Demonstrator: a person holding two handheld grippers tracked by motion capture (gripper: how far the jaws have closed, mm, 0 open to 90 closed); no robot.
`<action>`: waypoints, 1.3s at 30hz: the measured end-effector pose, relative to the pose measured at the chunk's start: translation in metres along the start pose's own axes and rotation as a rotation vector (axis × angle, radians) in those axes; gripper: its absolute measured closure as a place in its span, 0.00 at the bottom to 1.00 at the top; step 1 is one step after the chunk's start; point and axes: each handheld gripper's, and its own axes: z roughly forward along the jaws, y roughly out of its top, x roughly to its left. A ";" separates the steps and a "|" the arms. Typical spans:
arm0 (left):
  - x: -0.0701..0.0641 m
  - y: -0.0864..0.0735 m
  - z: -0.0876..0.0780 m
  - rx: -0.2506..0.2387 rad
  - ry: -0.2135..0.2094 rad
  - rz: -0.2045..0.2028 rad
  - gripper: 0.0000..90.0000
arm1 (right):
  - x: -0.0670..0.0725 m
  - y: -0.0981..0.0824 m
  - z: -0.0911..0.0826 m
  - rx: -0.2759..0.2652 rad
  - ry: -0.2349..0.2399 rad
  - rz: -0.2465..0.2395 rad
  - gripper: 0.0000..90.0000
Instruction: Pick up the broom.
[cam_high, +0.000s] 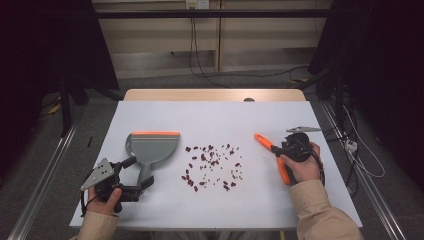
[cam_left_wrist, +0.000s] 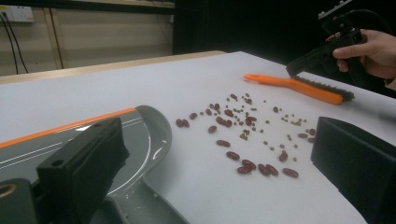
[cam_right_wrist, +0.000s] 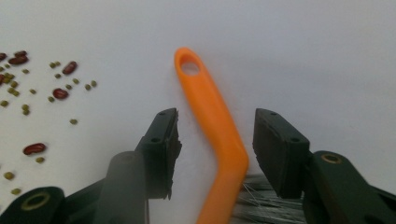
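Note:
An orange-handled brush lies on the white board at the right, its bristles toward the person. My right gripper straddles the brush handle, one jaw on each side with a gap at both pads, so it is open. At the left lies a grey dustpan with an orange lip, handle toward the person. My left gripper stands open and wide by that handle, one jaw over the pan. Several red beans and small green ones are scattered between dustpan and brush.
The white board covers a wooden table; its front edge is close to both hands. Beyond the far edge are the floor, cables and dark frame legs. From the left gripper view, the right hand and its gripper show above the brush.

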 end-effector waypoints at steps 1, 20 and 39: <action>0.000 0.000 0.000 0.000 0.000 0.001 0.03 | -0.001 0.000 0.001 0.008 0.003 0.004 0.57; 0.001 -0.001 0.000 0.003 0.001 -0.006 0.03 | -0.005 -0.003 0.022 0.144 -0.027 0.005 0.73; -0.001 0.001 0.002 0.006 0.000 0.010 0.03 | -0.012 -0.004 0.022 0.115 0.012 0.101 0.78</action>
